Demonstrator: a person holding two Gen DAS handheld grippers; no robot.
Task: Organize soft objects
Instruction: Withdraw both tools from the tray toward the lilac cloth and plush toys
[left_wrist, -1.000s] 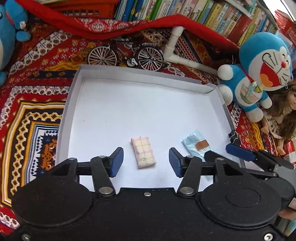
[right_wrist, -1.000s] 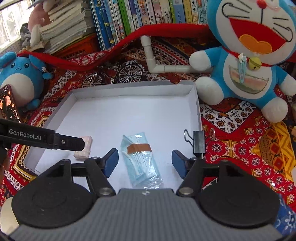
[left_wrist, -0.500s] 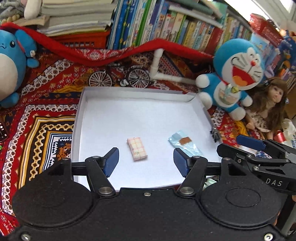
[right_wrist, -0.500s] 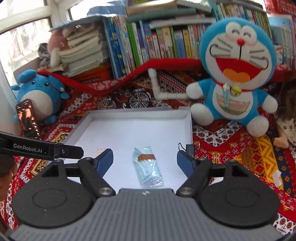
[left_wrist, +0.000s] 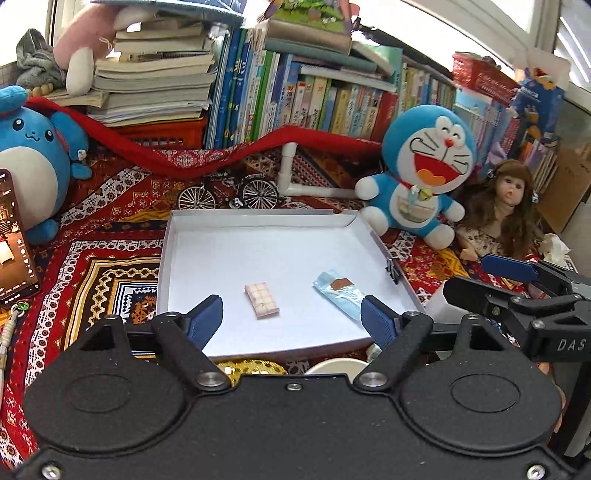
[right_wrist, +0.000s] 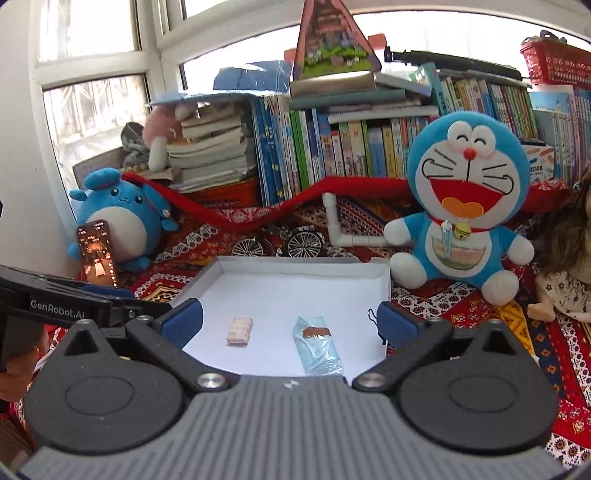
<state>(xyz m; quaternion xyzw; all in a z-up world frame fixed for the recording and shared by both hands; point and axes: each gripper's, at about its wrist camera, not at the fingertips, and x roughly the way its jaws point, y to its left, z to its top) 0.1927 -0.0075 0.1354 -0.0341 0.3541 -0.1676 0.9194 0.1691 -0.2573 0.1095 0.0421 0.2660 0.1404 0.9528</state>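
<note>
My left gripper (left_wrist: 291, 319) and right gripper (right_wrist: 290, 323) were both opening, empty, above the white tray (left_wrist: 167, 258) holding a checked packet (left_wrist: 261, 300) and blue pouch (left_wrist: 338, 293).

Left gripper (right_wrist: 48, 314) side, white lettering: "GenRobot.AI"
Right gripper (left_wrist: 546, 332) body, pale lettering: "DAS", cut off at frame edge
Book spines (left_wrist: 332, 99): printed titles, too small to read
</note>
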